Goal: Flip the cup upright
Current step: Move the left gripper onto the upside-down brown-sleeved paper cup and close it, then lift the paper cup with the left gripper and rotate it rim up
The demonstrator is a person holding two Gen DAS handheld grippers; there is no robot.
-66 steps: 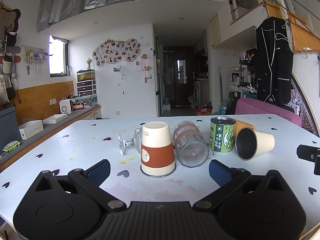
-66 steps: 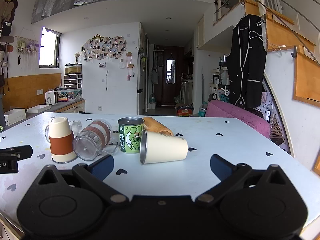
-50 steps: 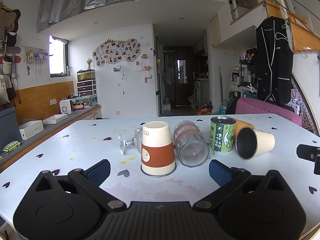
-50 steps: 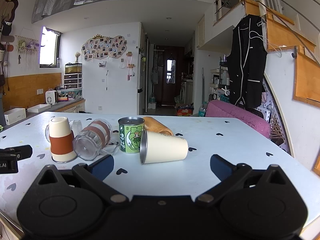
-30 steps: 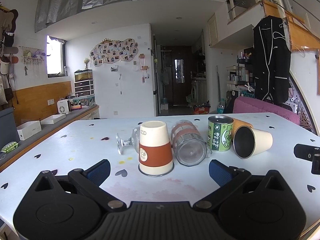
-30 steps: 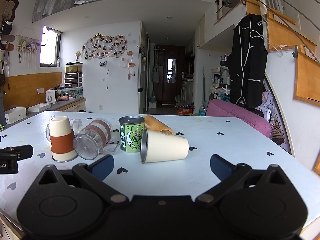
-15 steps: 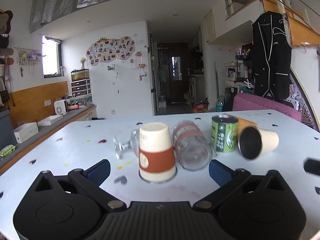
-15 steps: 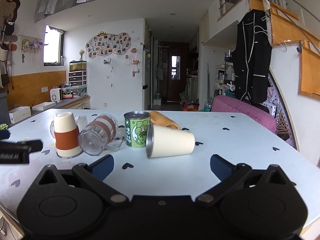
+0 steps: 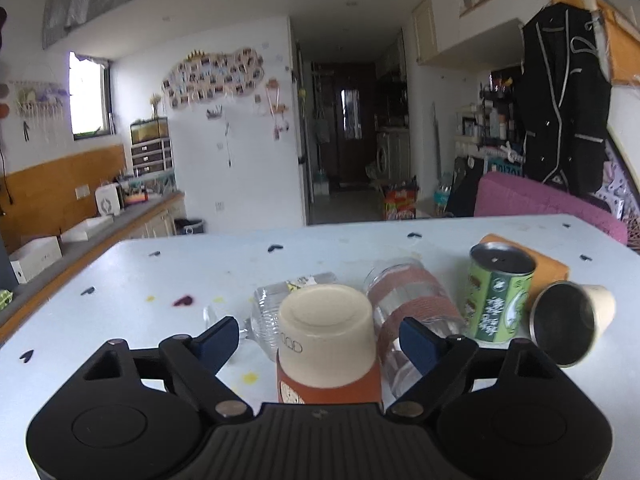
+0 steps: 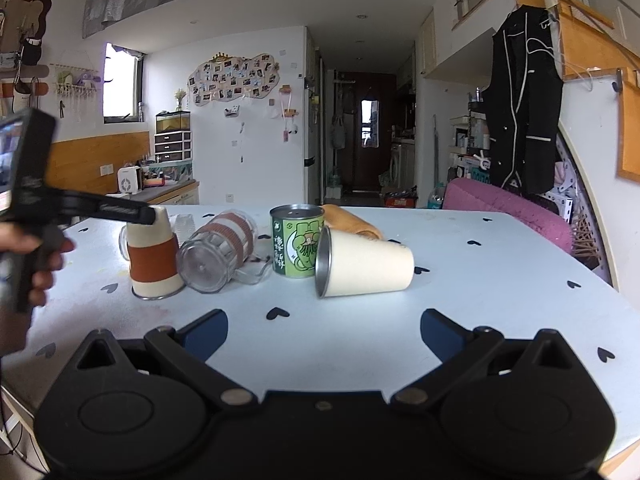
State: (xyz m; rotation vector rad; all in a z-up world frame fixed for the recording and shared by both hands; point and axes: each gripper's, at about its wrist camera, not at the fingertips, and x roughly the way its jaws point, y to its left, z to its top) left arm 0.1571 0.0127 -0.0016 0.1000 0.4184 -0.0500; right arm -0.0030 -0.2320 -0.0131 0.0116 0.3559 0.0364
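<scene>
A cream paper cup with a brown sleeve [image 9: 326,344] stands upside down on the white table [image 9: 160,280]; it also shows in the right wrist view [image 10: 152,256]. My left gripper [image 9: 320,338] is open, raised, with its blue fingers on either side of the cup's upper part, not touching it. A cream steel-lined cup [image 10: 364,262] lies on its side ahead of my right gripper [image 10: 324,328], which is open and empty above the table's front. The cup also shows in the left wrist view [image 9: 570,326].
A clear glass with a brown band [image 10: 218,250] lies on its side next to the paper cup. A green tin [image 10: 297,240] stands upright, an orange cup [image 10: 350,222] lies behind it. A clear stemmed glass [image 9: 264,316] lies behind the paper cup. The person's left hand [image 10: 40,264] holds the left gripper.
My left gripper has risen and moved forward, so its fingers now flank the paper cup from above. The right gripper has barely moved.
</scene>
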